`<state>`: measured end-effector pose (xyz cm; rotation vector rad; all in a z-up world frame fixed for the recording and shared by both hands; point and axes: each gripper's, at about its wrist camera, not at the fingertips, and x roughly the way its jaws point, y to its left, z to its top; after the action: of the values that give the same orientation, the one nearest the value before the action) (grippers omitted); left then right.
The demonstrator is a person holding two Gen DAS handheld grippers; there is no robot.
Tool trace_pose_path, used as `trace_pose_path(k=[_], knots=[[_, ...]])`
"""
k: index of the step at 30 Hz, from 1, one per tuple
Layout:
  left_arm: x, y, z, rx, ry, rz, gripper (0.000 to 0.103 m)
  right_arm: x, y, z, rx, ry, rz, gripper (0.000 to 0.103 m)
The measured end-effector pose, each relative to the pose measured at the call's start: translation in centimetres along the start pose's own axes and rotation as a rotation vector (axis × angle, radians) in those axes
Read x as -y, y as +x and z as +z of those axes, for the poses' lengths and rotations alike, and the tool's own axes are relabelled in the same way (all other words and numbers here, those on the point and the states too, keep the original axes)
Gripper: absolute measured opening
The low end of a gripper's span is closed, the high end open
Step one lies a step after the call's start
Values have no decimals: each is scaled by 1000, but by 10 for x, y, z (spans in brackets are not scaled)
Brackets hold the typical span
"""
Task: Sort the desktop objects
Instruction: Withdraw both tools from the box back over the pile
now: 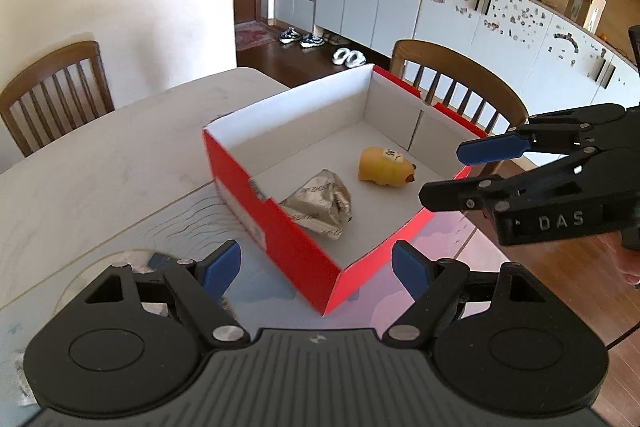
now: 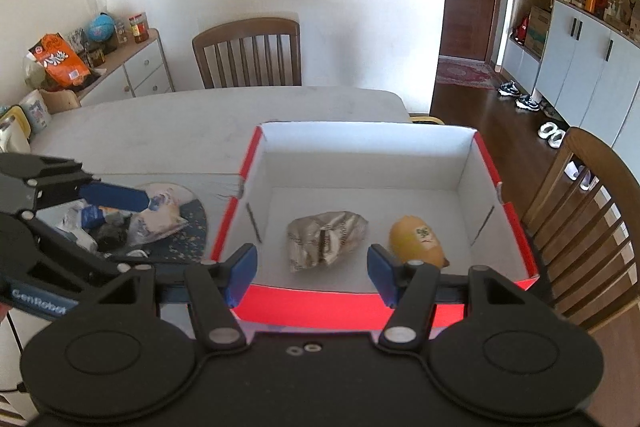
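Note:
A red box with a white inside stands on the table. In it lie a crumpled silver wrapper and a yellow toy. My left gripper is open and empty, above the box's near corner; it also shows in the right wrist view over a pile of small packets on a round blue plate. My right gripper is open and empty above the box's near wall; it also shows in the left wrist view.
The pale table has wooden chairs round it. A cabinet with a snack bag stands far left. White cupboards line the far wall.

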<state>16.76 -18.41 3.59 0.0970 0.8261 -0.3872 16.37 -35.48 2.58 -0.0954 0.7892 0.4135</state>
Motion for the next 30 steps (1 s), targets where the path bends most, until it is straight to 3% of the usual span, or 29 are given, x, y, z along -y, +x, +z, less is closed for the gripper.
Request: trace_pose_path(k=[19, 30], knots=[[-63, -56, -65, 15, -106, 29, 82, -83, 0, -15, 14, -6, 32, 63], [-114, -74, -114, -1, -172, 72, 82, -144, 15, -37, -8, -84, 67, 66]])
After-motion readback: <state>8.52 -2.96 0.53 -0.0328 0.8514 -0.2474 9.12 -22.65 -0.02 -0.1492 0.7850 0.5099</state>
